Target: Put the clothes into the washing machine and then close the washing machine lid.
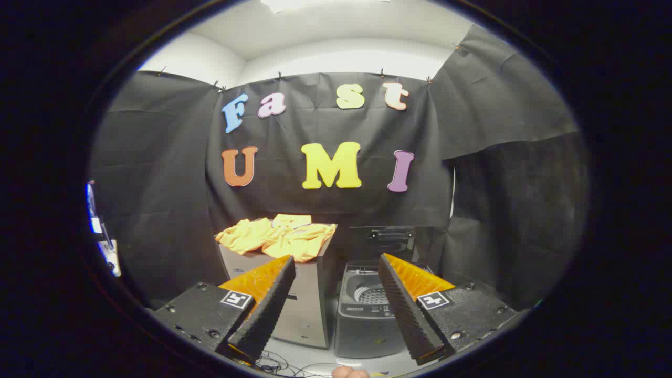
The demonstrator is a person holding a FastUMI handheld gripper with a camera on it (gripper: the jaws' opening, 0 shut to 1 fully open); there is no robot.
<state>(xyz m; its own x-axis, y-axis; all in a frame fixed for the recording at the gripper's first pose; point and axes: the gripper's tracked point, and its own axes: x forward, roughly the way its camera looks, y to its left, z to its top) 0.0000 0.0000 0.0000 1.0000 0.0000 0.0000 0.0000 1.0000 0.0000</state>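
Presently, stage: nothing loaded yet, by the look of it; whole task outstanding.
Gripper (pixel 333 268): hovering at lower centre, jaws standing wide apart, gripping nothing.
Clothes (pixel 277 236): lying in a crumpled heap atop the cabinet (pixel 307 304), centre left, beyond the fingers.
Washing machine (pixel 365 315): sitting just right of the cabinet, lower centre, drum showing.
Lid (pixel 389 239): standing raised behind the drum, awaiting closing.
Remaining: fetching clothes, dropping into drum, lowering lid.
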